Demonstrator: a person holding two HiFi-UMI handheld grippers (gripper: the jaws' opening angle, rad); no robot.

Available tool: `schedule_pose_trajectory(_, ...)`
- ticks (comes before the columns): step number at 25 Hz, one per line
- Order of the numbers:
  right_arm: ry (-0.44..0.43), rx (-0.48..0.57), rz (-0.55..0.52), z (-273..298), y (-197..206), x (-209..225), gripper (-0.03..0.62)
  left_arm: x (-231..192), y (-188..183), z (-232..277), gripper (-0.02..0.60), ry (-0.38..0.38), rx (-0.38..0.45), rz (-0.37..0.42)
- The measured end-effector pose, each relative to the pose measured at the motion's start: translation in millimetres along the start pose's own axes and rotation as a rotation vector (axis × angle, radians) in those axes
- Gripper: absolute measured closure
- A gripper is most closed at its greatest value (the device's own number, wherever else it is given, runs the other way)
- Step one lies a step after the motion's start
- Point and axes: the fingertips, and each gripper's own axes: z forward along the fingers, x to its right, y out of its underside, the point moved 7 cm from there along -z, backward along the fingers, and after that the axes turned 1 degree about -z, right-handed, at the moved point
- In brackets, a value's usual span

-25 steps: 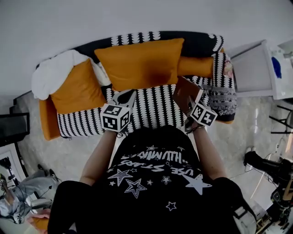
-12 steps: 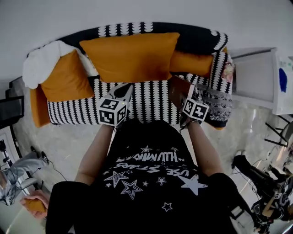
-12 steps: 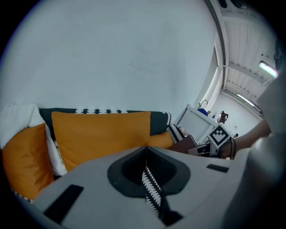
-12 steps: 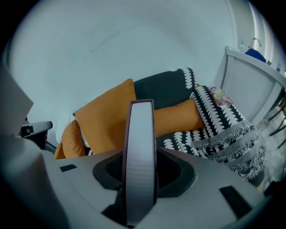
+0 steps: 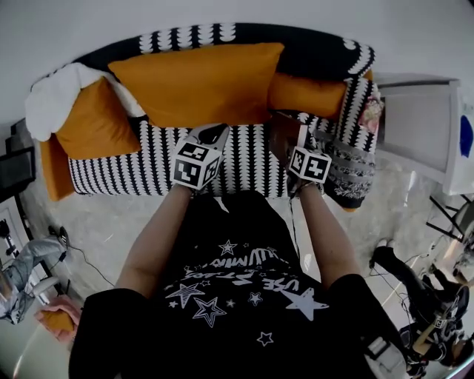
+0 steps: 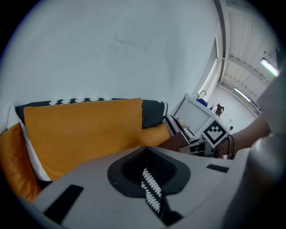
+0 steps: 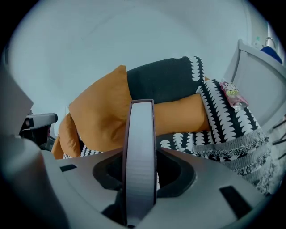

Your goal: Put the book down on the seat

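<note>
Book [image 7: 140,134], clamped edge-on in the right gripper's [image 5: 298,144] jaws above the striped sofa seat [image 5: 244,159] beside the armrest [image 5: 355,148]; left gripper's [image 6: 144,152] jaws closed, empty; best tipped flat and lowered onto the seat before release.

Right of your right hand-held gripper [image 5: 293,141] stands a white cabinet [image 5: 415,118]; pale wall [image 5: 237,13] ahead, mottled floor [image 5: 96,218] below.

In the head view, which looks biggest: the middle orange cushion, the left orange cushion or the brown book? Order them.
1. Wide orange fabric cushion, mid-sofa
2. Smaller orange fabric cushion, left
3. Brown rectangular book, only partly visible
</note>
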Motion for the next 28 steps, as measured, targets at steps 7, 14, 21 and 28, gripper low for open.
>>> schedule_pose_trajectory(7, 0.005, -0.065, -0.067, 31, -14, 9, 0.439, 2, -13, 45, 0.571, 0.012, -0.049, 0.019)
schedule_pose_trajectory(14, -0.05, -0.138, -0.157, 52, -29, 4, 0.439, 6, -15, 61, 0.571, 0.025, -0.074, 0.022)
schedule_pose_trajectory(21, -0.039, -0.166, -0.198, 60, -46, 14, 0.439, 7, -10, 60, 0.571, 0.033, -0.094, 0.01)
schedule_pose_trajectory(28, 0.04, -0.138, -0.226, 49, -65, 32, 0.385, 12, -13, 60, 0.571, 0.046, -0.084, 0.017)
